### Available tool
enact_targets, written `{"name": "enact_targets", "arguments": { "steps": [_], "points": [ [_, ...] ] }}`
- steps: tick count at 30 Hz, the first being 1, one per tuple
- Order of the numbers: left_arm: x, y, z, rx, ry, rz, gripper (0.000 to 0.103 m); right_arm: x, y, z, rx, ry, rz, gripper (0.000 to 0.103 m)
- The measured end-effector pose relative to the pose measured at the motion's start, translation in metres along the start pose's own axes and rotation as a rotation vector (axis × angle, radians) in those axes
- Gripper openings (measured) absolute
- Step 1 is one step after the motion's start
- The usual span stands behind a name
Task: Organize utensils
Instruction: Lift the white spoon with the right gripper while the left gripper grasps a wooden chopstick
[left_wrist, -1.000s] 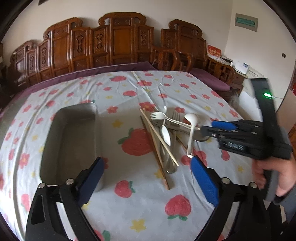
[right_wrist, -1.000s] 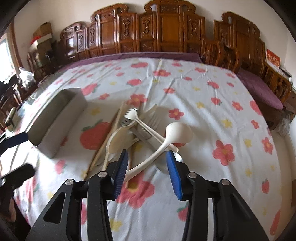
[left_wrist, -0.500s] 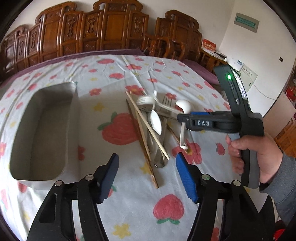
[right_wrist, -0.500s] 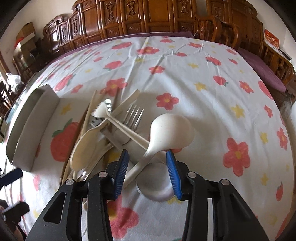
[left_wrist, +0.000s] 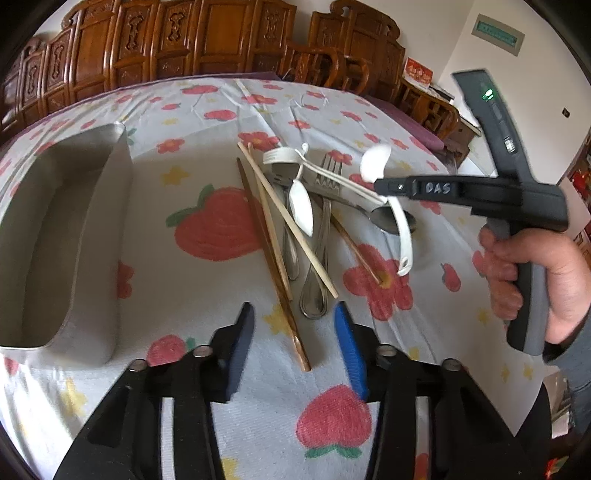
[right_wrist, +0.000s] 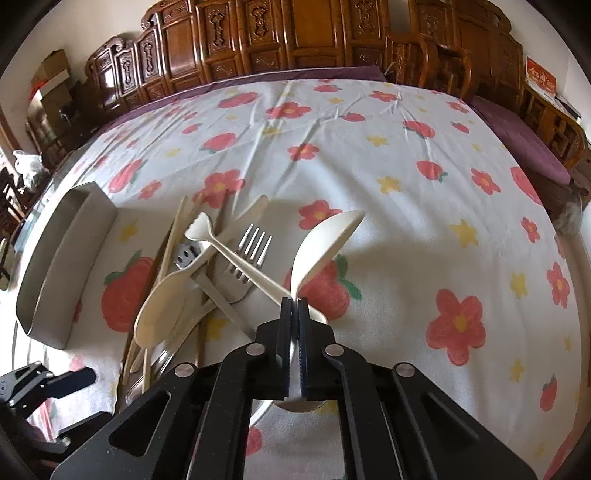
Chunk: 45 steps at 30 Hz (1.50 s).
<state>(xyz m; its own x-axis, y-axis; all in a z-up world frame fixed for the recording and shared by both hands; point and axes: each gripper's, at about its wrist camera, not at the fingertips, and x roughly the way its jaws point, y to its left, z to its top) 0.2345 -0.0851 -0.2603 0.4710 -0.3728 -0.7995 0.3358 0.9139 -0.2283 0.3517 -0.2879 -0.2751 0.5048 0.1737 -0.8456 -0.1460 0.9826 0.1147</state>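
Note:
A pile of utensils lies on the flowered tablecloth: chopsticks (left_wrist: 280, 225), a metal fork (left_wrist: 327, 192), metal spoons and cream plastic pieces. My right gripper (right_wrist: 294, 301) is shut on the handle of a cream plastic spoon (right_wrist: 325, 236), bowl tilted up above the pile; the spoon also shows in the left wrist view (left_wrist: 400, 225), held by the right gripper (left_wrist: 382, 184). My left gripper (left_wrist: 293, 343) is open and empty, low over the near ends of the chopsticks. A grey metal tray (left_wrist: 122, 206) stands empty at the left.
Carved wooden chairs (right_wrist: 295, 37) line the far side of the table. The tray also shows in the right wrist view (right_wrist: 48, 291). A metal fork (right_wrist: 253, 247) and a cream spoon (right_wrist: 162, 310) lie in the pile beside the held spoon.
My right gripper has closed on the cream spoon's handle and lifted it. My left gripper has narrowed and moved in closer to the chopstick ends.

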Motion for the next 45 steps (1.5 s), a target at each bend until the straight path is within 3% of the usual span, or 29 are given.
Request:
{"name": "enact_targets", "arguments": {
  "steps": [8, 12, 14, 19, 26, 32, 39, 42, 45],
  "points": [
    [0.006, 0.002, -0.002, -0.004, 0.008, 0.021, 0.029, -0.028, 0.009, 0.002, -0.014, -0.055, 0.044, 0.004],
    [0.008, 0.000, -0.001, 0.014, 0.002, 0.070, 0.017, -0.039, 0.019, 0.001, -0.035, -0.071, 0.063, 0.004],
    [0.009, 0.001, -0.001, 0.012, 0.004, 0.072, 0.005, -0.045, 0.023, -0.001, -0.037, -0.078, 0.076, 0.004],
    [0.006, 0.007, 0.000, -0.015, 0.014, 0.059, 0.003, -0.056, 0.034, -0.008, -0.055, -0.085, 0.087, 0.004],
    [-0.020, 0.008, 0.004, -0.006, -0.049, 0.079, 0.000, -0.067, 0.043, -0.012, -0.062, -0.100, 0.095, 0.004],
    [-0.040, 0.007, 0.011, 0.008, -0.094, 0.094, 0.000, -0.072, 0.050, -0.015, -0.068, -0.107, 0.104, 0.004],
    [-0.032, 0.012, 0.015, 0.001, -0.059, 0.122, 0.001, -0.080, 0.051, -0.018, -0.077, -0.116, 0.105, 0.004],
    [-0.026, 0.011, 0.019, -0.019, -0.037, 0.127, 0.020, -0.086, 0.044, -0.021, -0.064, -0.130, 0.119, 0.004],
    [-0.011, 0.003, 0.022, 0.016, -0.001, 0.163, 0.021, -0.088, 0.036, -0.025, -0.057, -0.131, 0.125, 0.004]
  ]
}}
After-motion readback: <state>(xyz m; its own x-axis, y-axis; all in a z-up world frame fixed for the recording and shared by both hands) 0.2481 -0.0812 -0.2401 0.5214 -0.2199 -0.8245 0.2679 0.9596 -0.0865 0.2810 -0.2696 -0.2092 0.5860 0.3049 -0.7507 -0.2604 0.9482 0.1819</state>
